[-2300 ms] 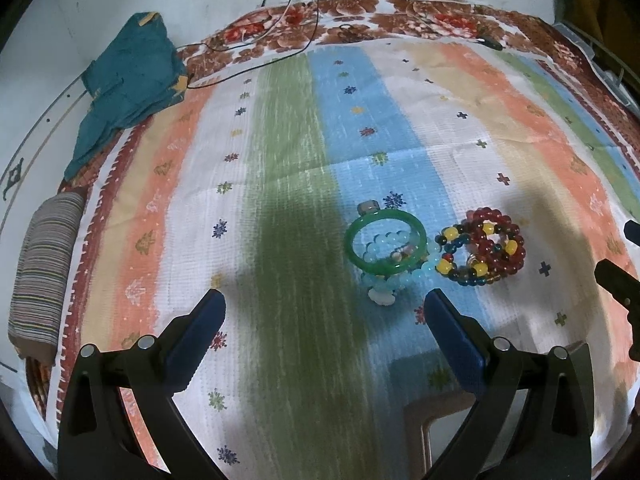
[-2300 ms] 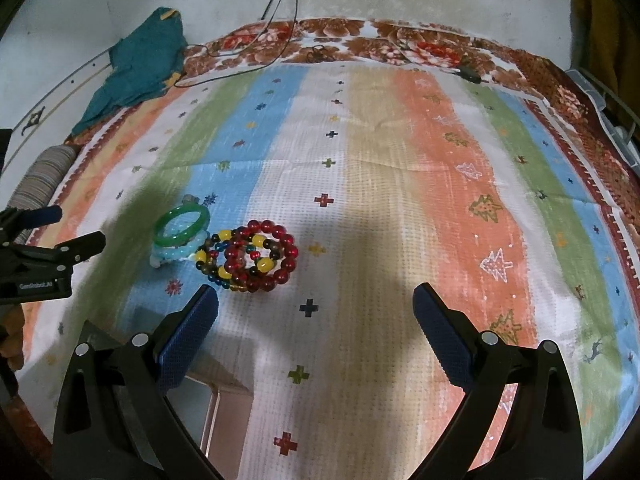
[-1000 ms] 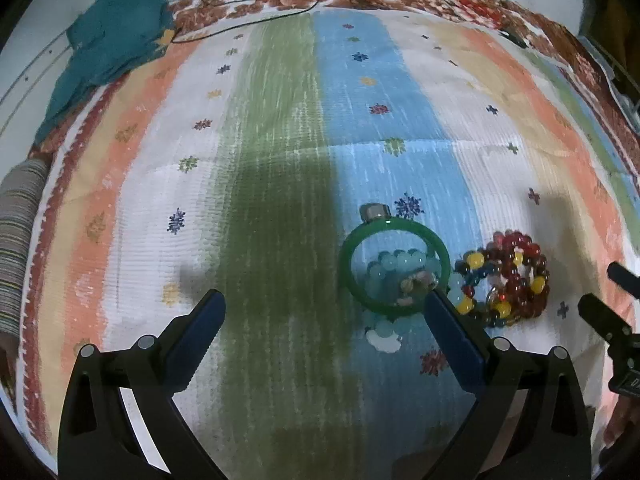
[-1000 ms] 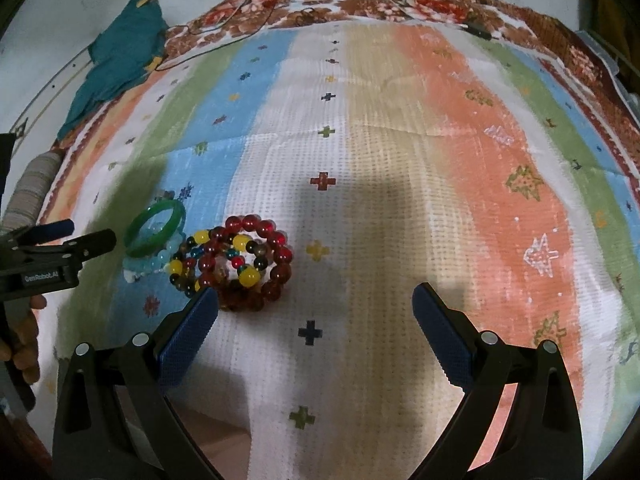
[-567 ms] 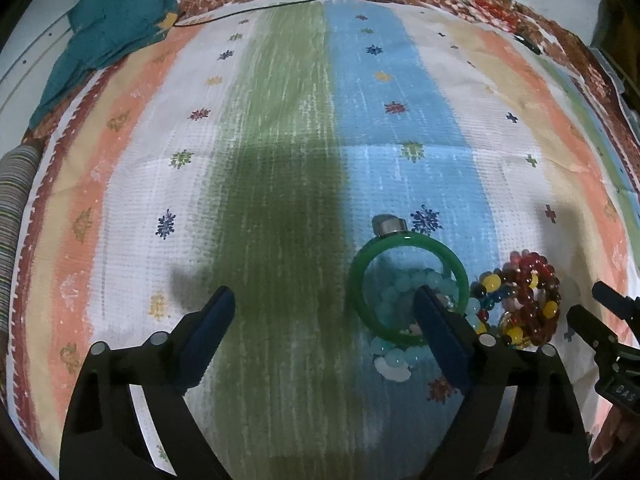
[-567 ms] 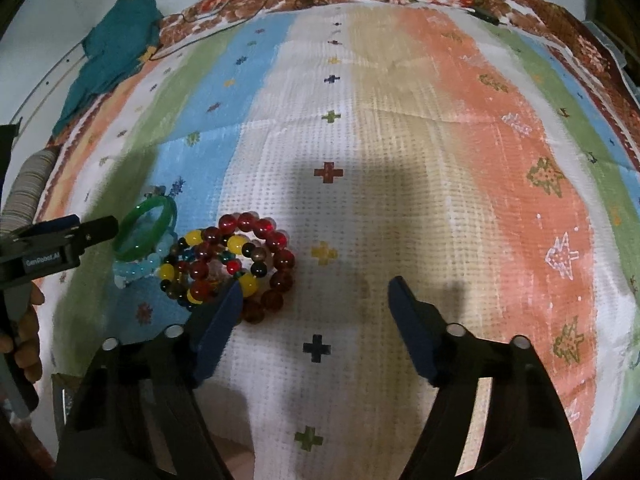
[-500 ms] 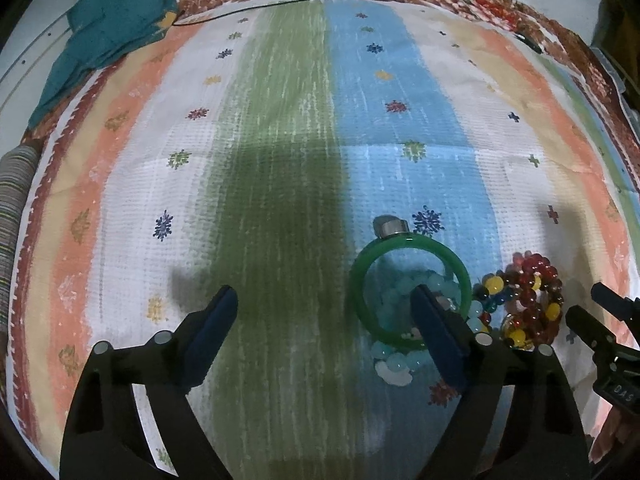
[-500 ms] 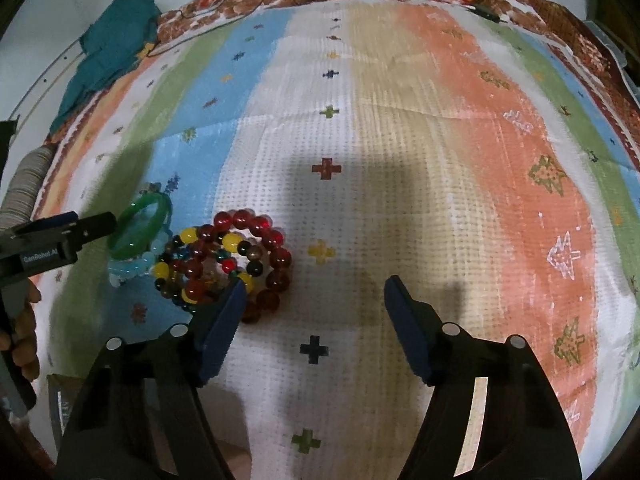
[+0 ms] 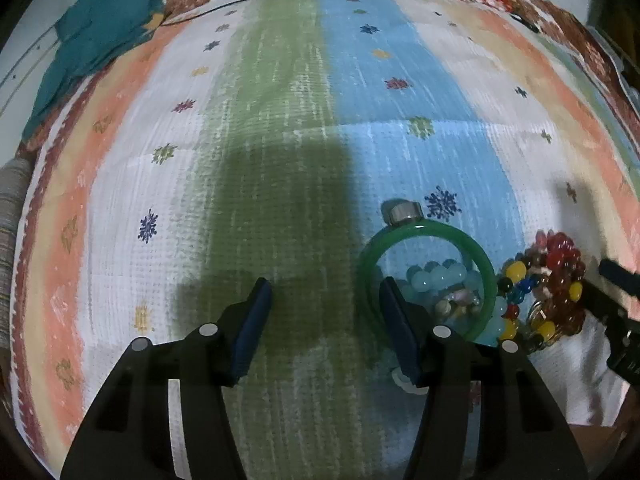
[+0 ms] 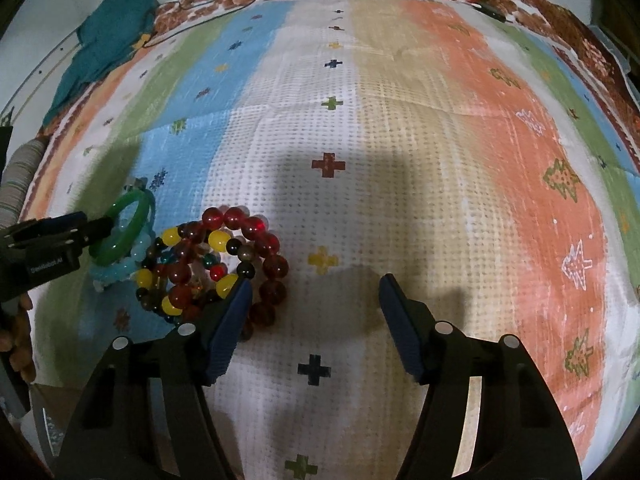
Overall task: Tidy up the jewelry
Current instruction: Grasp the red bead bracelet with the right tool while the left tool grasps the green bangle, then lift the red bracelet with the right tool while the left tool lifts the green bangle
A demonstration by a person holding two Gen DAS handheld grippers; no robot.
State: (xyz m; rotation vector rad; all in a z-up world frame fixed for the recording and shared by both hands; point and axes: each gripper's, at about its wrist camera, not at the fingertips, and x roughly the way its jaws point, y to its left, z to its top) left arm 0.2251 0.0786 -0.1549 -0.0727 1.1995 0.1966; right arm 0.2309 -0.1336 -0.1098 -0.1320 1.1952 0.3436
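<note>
A green bangle (image 9: 420, 229) lies on the striped cloth (image 9: 280, 140), over a pale blue bead bracelet (image 9: 440, 276), with a silver ring (image 9: 402, 212) touching its far rim. My left gripper (image 9: 325, 296) hangs just above; its jaws are closing, the right finger tip sits inside the bangle's hoop, and the bangle's left rim lies between the pads, untouched. A pile of red, yellow and dark bead bracelets (image 10: 216, 264) lies beside the bangle (image 10: 120, 248). My right gripper (image 10: 316, 292) is closing too. Its left finger covers the pile's near edge, and a few red beads lie between the pads, unpressed.
A teal cloth (image 9: 100, 28) lies at the far left corner, with a dark cable (image 9: 240, 0) along the floral border. A striped fabric roll (image 9: 12, 208) sits at the left edge. A person's fingers (image 10: 20, 336) show behind the left gripper.
Both grippers have sunk toward the jewelry and their jaws have narrowed. The left one's right finger now overlaps the green bangle. The right one's left finger now overlaps the bead pile.
</note>
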